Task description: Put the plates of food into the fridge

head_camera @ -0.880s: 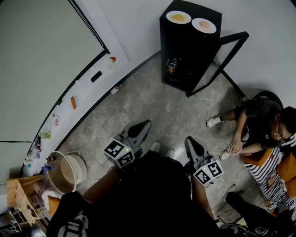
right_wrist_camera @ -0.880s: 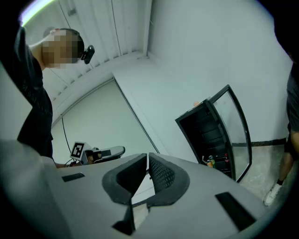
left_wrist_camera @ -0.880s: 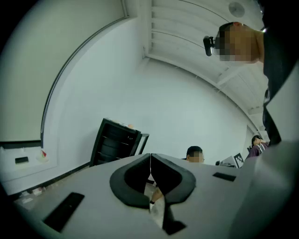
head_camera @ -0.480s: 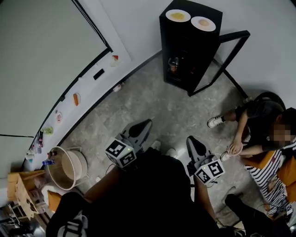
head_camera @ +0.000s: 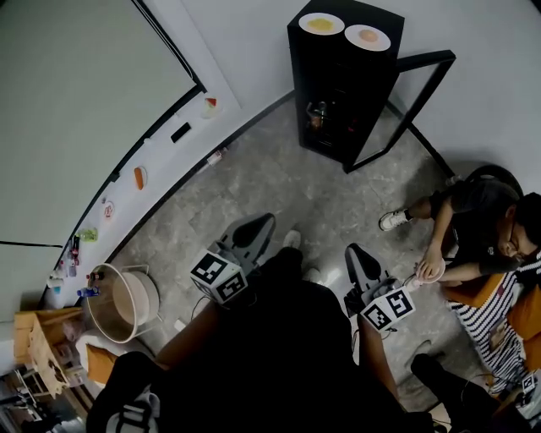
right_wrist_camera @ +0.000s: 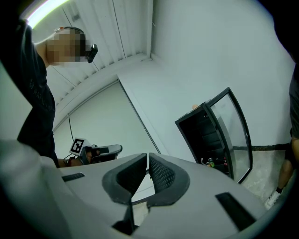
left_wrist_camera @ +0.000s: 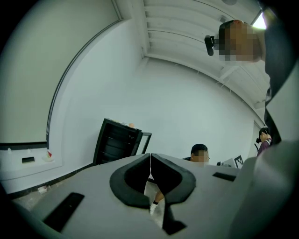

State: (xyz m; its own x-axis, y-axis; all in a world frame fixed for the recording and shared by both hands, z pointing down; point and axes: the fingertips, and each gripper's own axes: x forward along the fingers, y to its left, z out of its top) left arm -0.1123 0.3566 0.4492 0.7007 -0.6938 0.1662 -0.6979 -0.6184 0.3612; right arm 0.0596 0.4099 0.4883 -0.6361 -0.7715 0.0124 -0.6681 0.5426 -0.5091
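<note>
Atop the open fridge sit two plates of food, while left gripper and right gripper are closed, empty.

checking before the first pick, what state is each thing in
fridge door: open
yellow-food plate: on top of the fridge, untouched
orange-food plate: on top of the fridge, beside the other plate
left gripper: shut, empty
right gripper: shut, empty
</note>
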